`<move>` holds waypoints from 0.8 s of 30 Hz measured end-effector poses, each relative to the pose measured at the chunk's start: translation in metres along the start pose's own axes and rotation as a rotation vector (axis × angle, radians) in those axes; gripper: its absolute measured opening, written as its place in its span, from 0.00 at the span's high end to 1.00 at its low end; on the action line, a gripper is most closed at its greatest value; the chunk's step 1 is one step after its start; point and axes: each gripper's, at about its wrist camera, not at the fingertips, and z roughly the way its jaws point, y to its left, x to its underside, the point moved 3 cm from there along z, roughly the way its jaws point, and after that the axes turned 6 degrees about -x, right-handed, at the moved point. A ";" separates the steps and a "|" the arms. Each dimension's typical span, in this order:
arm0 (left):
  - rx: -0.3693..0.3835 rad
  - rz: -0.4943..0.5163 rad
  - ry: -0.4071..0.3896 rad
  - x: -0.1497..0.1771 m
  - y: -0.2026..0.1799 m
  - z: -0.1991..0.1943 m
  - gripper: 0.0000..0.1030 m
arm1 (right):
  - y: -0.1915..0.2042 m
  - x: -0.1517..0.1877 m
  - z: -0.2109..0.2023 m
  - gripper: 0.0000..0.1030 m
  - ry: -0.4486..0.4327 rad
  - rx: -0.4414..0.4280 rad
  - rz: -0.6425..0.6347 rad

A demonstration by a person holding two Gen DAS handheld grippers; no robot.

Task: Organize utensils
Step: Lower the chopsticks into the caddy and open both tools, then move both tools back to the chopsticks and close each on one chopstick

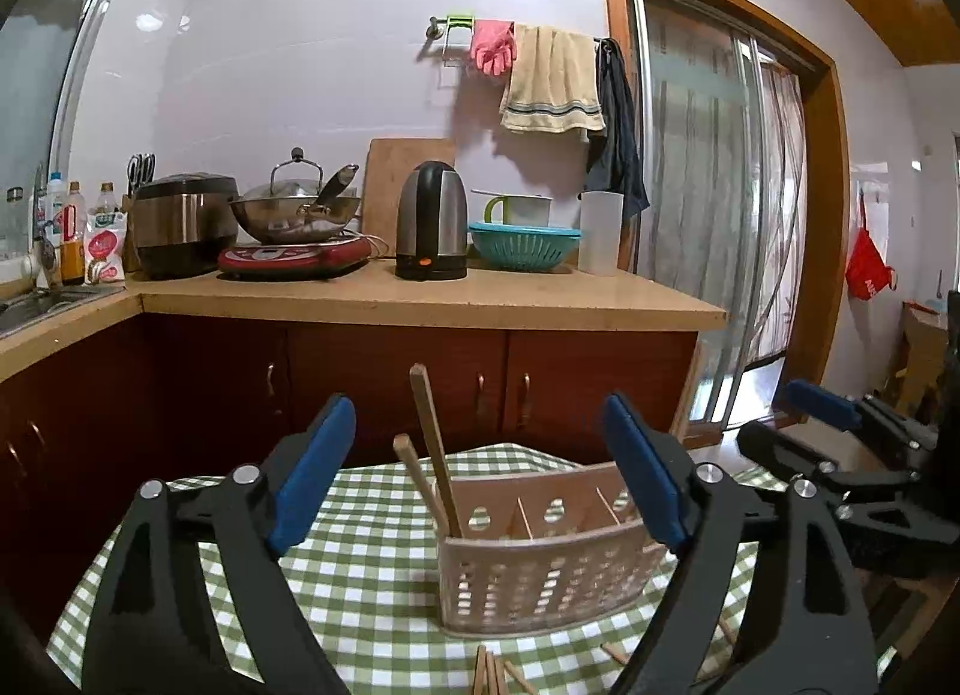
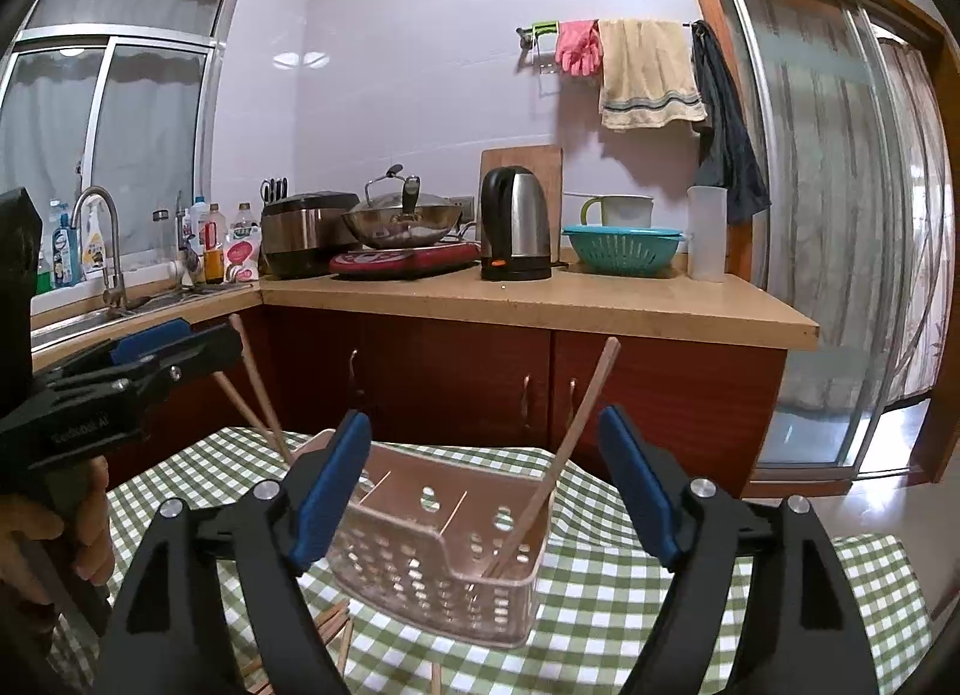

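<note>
The left hand-held gripper (image 1: 480, 473) stands wide apart, its blue pads (image 1: 312, 473) clear of everything; nothing is gripped between them. Just ahead of it, framed by the two fingers, sits a pale plastic utensil basket (image 1: 540, 581) with perforated walls and thin dividers. Two wooden chopsticks (image 1: 432, 443) lean upright in the basket's left-end compartment, tips up and tilted left. The right hand-held gripper (image 2: 483, 473) is likewise spread wide with nothing held, its pads (image 2: 333, 485) apart from the basket (image 2: 420, 575) below and ahead. From this side one chopstick (image 2: 570, 455) stands slanted in the right-end compartment, its top leaning right, while the other two (image 2: 258, 395) rise at the far left end, beside the left gripper (image 2: 150, 347), which enters from the left edge with a hand (image 2: 54, 539) wrapped around its grip.

The basket rests on a green-and-white checked cloth (image 1: 372, 551) covering the counter. More loose chopsticks (image 1: 492, 674) lie on the cloth in front of the basket, near the bottom edge of the left view, and some (image 2: 336, 629) show at the lower left of the right view.

Beyond is a kitchen counter (image 1: 420, 293) over dark red cupboards, carrying a rice cooker (image 1: 180, 227), a wok (image 1: 294, 209) on a red hob, an electric kettle (image 1: 432, 221) and a teal colander (image 1: 522, 245). A pink glove (image 1: 495, 47) and a towel (image 1: 552, 83) hang on a wall rail.
</note>
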 end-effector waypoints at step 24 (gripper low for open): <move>-0.114 0.023 0.245 0.147 0.024 -0.091 0.16 | 0.061 0.157 -0.080 0.35 0.162 -0.028 0.044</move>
